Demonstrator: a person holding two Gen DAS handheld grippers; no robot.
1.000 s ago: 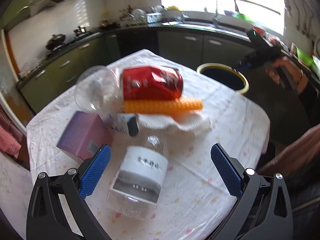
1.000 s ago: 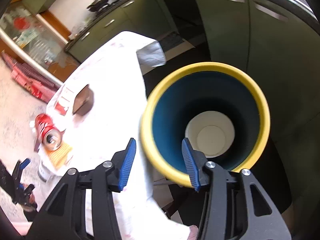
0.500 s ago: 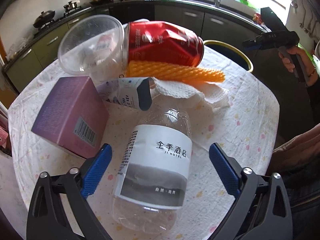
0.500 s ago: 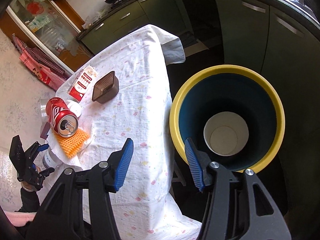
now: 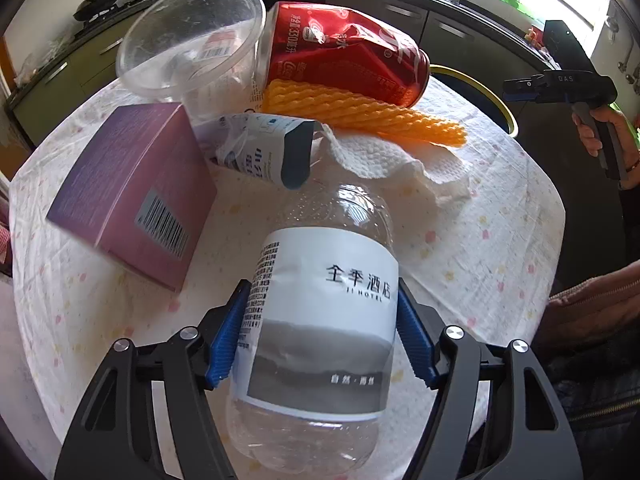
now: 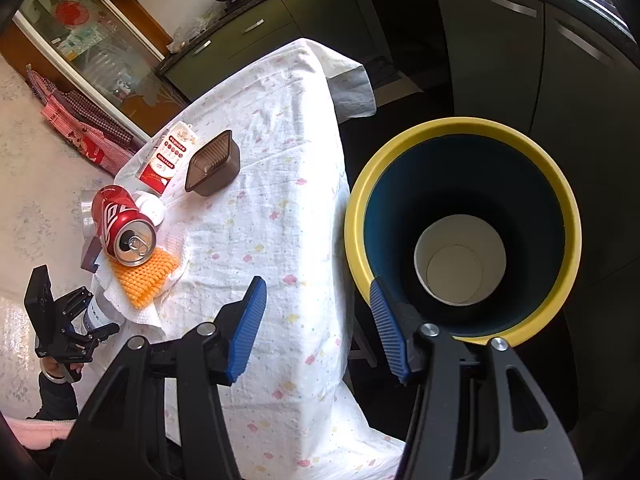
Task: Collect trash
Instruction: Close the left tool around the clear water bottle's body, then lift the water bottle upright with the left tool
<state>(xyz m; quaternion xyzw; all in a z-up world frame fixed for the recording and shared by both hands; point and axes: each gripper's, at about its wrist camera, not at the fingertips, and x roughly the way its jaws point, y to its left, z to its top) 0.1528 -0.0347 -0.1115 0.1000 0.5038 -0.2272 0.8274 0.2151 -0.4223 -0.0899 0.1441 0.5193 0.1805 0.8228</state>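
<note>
My left gripper is shut on a clear plastic bottle with a white label, lying on the table. Beyond it lie a crushed red can, an orange ribbed piece on a white paper towel, a clear plastic cup, a torn wrapper and a purple box. My right gripper is open and empty, above the table's edge beside the yellow-rimmed bin, which holds a white paper cup. The left gripper also shows in the right wrist view.
The table wears a white dotted cloth. A brown tray and a red-and-white carton lie at its far end. Dark kitchen cabinets stand behind the bin. The right gripper and hand show in the left wrist view.
My left gripper moved in over the bottle and closed on it. My right gripper drew back from the bin mouth toward the table.
</note>
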